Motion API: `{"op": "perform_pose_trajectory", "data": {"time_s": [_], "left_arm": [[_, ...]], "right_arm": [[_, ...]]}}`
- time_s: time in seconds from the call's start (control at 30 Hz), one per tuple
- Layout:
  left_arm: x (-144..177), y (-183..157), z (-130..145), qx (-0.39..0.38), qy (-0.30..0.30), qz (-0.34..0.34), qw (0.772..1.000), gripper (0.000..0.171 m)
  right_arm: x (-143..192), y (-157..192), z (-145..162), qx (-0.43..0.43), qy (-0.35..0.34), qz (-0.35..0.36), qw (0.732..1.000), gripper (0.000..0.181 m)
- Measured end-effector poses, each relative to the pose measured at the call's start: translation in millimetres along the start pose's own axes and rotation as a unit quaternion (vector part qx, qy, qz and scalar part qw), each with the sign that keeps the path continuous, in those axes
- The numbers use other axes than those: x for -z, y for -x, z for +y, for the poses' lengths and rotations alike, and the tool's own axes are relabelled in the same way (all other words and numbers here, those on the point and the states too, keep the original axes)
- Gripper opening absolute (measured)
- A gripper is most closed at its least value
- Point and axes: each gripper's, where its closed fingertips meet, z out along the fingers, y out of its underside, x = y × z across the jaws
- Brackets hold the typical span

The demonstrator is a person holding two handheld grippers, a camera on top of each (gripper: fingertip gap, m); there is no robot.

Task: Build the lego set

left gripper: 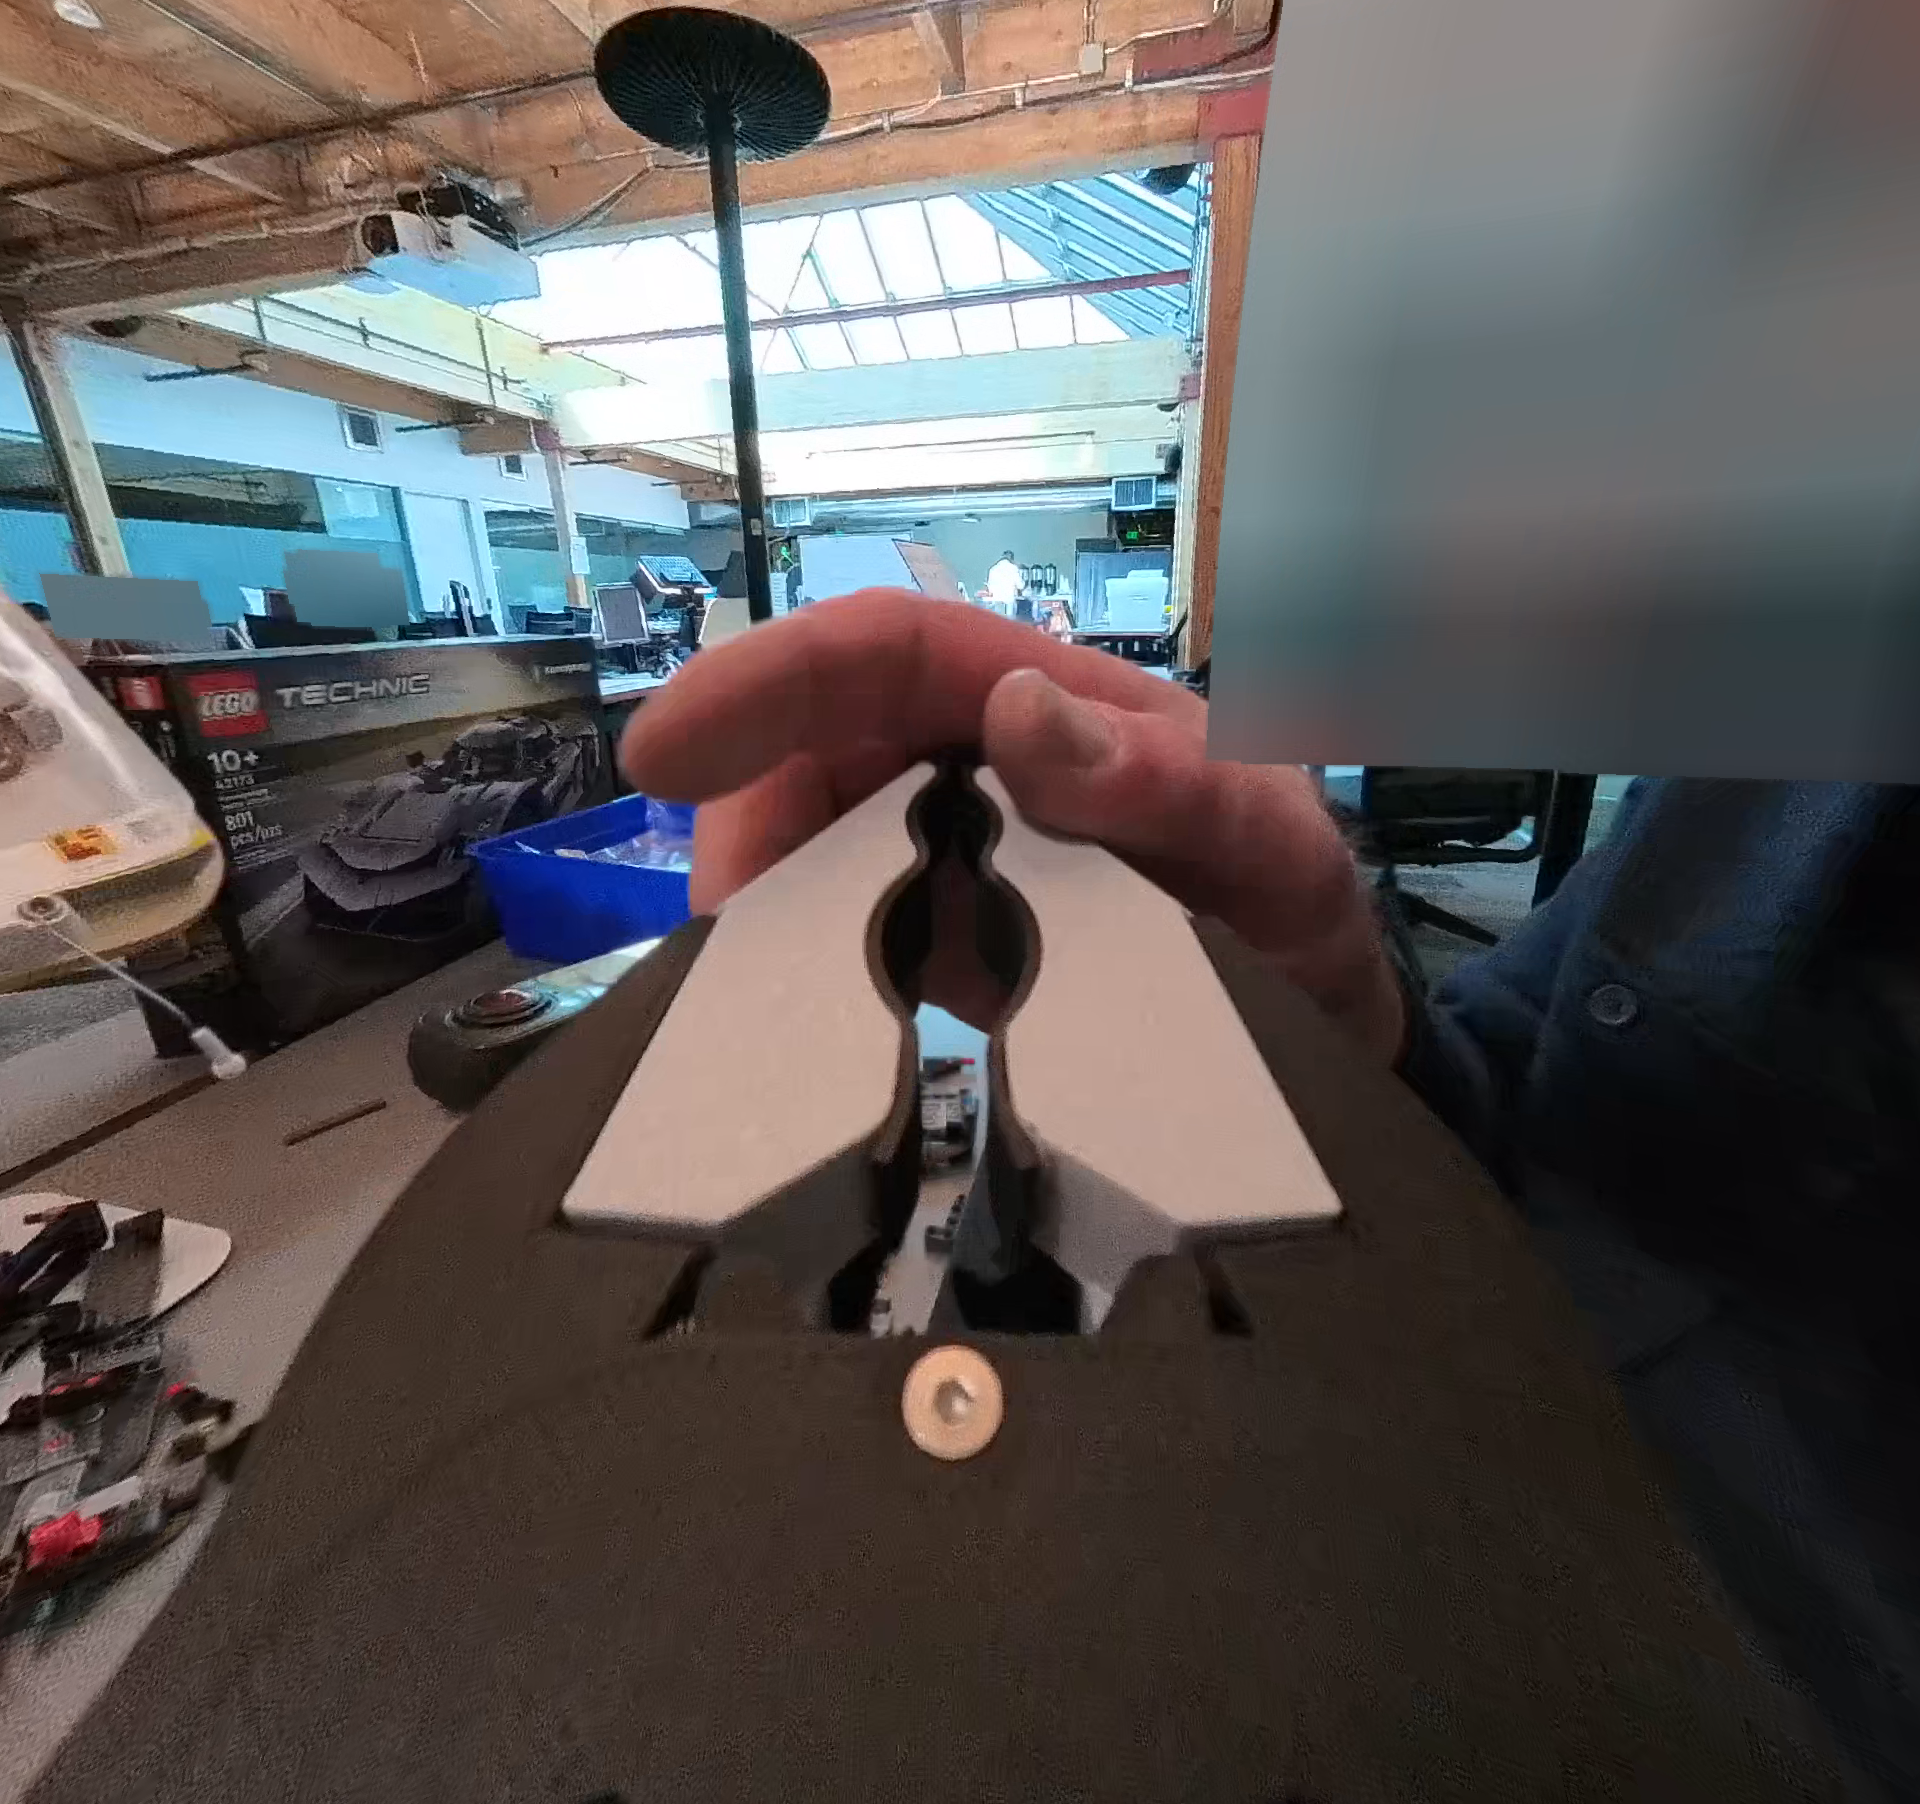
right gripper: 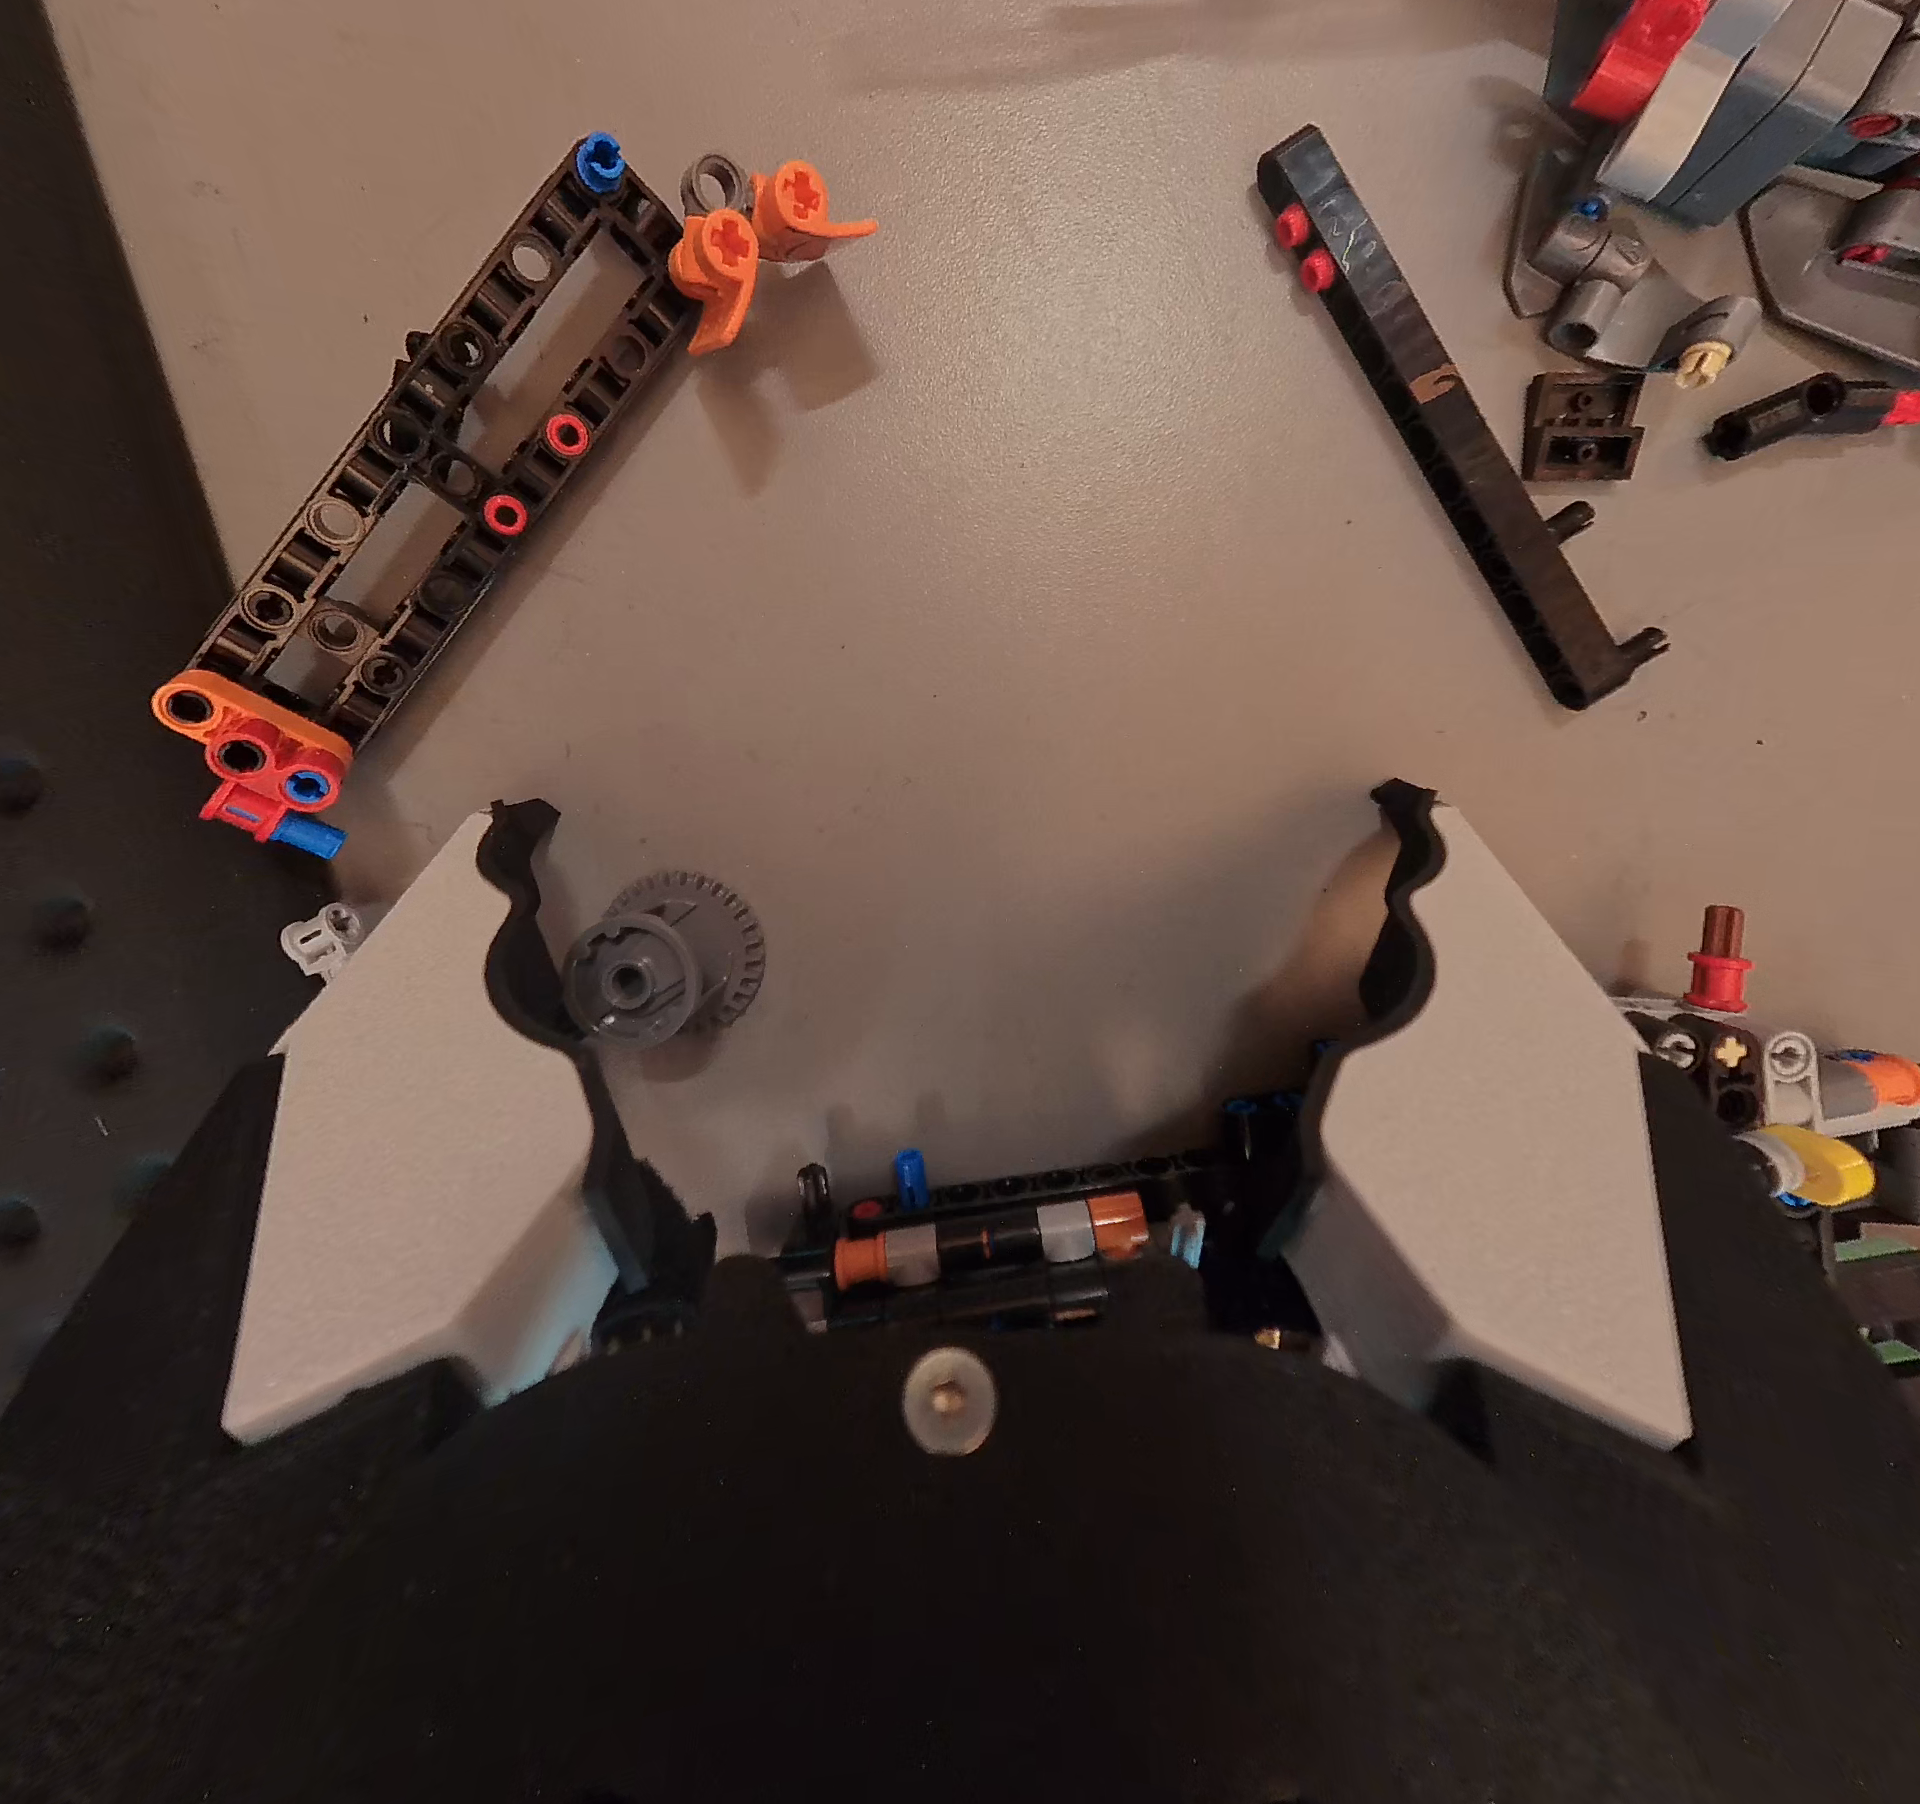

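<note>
In the left wrist view my left gripper (left gripper: 951,788) points up off the table, its jaws closed together on a small black lego piece (left gripper: 951,767) at the tips. A person's bare hand (left gripper: 935,715) pinches the same piece from behind. In the right wrist view my right gripper (right gripper: 956,798) is wide open and empty, looking down at the grey table (right gripper: 987,507). A black lego frame (right gripper: 436,445) with orange and red parts lies at the left, a long black beam (right gripper: 1455,414) at the right. A grey gear (right gripper: 665,975) lies by the left finger. A black subassembly (right gripper: 987,1235) lies between the finger bases.
A partly built grey and red model (right gripper: 1745,92) and loose pieces (right gripper: 1579,424) lie at the top right, more parts (right gripper: 1797,1110) by the right finger. The left wrist view shows the lego box (left gripper: 395,767), a blue bin (left gripper: 592,881), and a built section (left gripper: 83,1422).
</note>
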Motion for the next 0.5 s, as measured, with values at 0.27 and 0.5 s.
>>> {"op": "perform_pose_trajectory", "data": {"time_s": [0.27,0.5], "left_arm": [[22,50,24,-0.044,0.078,-0.094,0.992,0.072],[-4,97,111,0.027,0.208,-0.118,0.971,0.094]], "right_arm": [[0,0,0,0.0,0.0,0.0,1.0,0.156],[0,0,0,0.0,0.0,0.0,1.0,0.156]]}}
